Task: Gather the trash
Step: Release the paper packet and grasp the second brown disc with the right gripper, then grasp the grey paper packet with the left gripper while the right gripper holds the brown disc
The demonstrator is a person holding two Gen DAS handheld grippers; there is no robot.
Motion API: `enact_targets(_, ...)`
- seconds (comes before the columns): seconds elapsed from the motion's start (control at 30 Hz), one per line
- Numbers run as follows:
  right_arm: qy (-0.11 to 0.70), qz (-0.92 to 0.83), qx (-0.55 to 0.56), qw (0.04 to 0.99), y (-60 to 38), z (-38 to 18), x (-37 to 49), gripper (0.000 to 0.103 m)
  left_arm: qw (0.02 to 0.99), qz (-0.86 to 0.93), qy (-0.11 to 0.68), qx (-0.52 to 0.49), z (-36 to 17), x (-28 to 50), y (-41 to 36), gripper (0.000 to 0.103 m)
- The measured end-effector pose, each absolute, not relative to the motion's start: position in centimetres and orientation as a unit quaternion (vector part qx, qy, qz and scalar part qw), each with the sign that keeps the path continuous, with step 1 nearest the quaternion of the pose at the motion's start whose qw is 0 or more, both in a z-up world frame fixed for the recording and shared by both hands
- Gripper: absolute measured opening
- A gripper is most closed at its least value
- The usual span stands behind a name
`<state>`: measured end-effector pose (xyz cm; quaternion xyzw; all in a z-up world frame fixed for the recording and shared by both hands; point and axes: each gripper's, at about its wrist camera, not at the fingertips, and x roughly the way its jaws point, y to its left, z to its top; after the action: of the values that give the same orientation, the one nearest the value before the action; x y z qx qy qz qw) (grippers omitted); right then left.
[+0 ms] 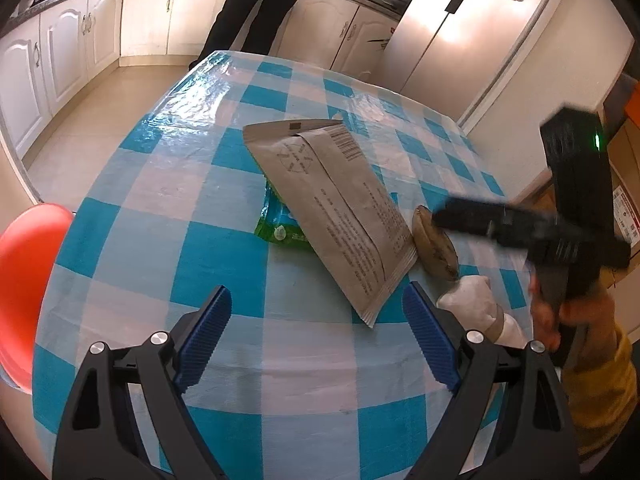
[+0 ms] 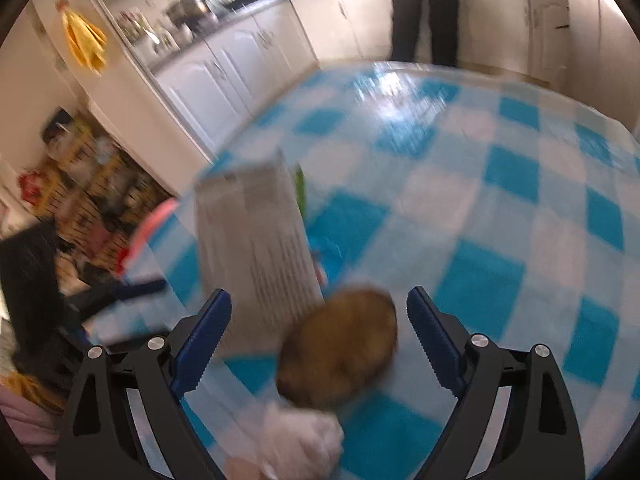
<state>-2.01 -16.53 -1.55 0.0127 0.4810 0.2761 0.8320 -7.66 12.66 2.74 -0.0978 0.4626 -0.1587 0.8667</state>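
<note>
A grey paper packet lies tilted over a green wrapper on the blue-checked table. Beside it lie a brown peel-like scrap and a crumpled white tissue. My left gripper is open and empty, just short of the packet's near corner. My right gripper is open, with the brown scrap between its fingers, the tissue below and the packet to the left. The right gripper also shows in the left wrist view, over the scrap. The right view is blurred.
A red chair stands at the table's left edge. A person in dark trousers stands at the far end by white cabinets. A fridge is at the back right. A cluttered shelf sits left of the table.
</note>
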Motion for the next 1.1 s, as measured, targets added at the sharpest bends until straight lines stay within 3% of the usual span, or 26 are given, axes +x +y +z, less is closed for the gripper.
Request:
enact_targets(0.2, 0.486, 0.254, -0.017, 0.836, -14.9, -3.1, -3.5, 0.089, 0.866, -0.153, 0.463, -0.109, 3.1, -7.7, 12.4, 0.088)
enact_targets(0.33, 0.480, 0.235, -0.006, 0.845, -15.8, -3.6, -3.7, 0.067, 0.871, -0.146, 0.457, -0.106, 3.5, -7.3, 11.9, 0.088)
enact_targets(1.1, 0.402, 0.172, 0.159, 0.885, -23.8, -4.5, -4.8, 0.065, 0.886, -0.027, 0.454, -0.085, 3.1, -1.9, 5.0, 0.088)
